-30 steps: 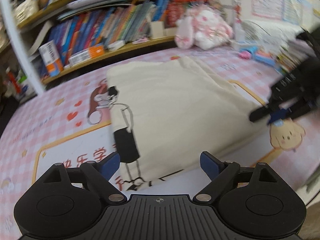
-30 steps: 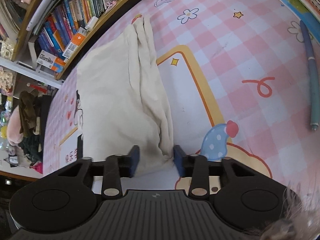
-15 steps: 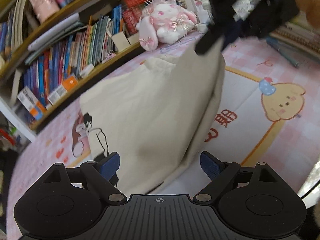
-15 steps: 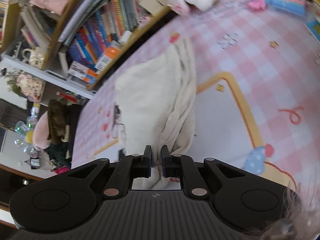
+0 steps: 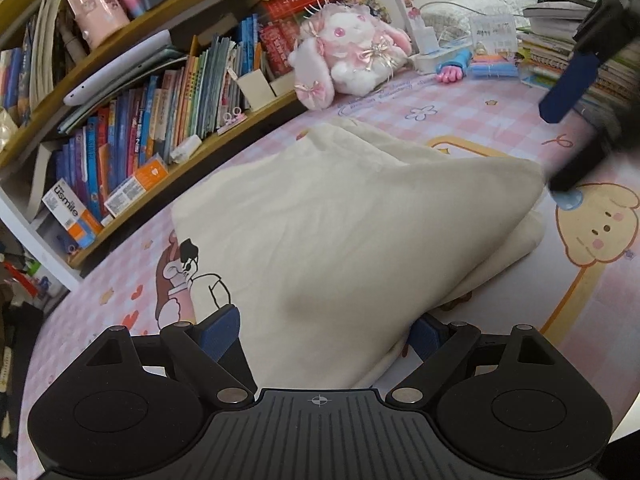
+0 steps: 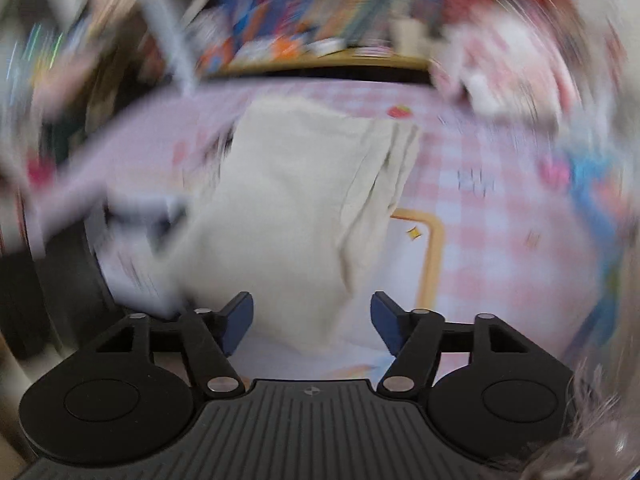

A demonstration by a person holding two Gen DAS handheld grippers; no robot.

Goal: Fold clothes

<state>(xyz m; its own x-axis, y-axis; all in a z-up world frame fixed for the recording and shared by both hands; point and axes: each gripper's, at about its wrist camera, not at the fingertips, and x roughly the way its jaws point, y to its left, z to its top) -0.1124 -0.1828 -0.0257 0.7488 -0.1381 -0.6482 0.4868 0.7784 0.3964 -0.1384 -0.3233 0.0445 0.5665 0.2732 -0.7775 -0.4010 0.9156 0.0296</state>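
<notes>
Opening over the cream cotton garment (image 6: 288, 216) just released — one side now folded across — the right gripper (image 6: 312, 320) lets go while the left gripper (image 5: 324, 336) waits, fingers apart.

"usmile" on box (image 5: 68, 212) (by shelf)

Bare mat (image 5: 500, 120) (right of garment (image 5: 340, 220))

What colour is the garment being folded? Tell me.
Cream, with a black-outlined cartoon print; the garment shows best in the left wrist view.
</notes>
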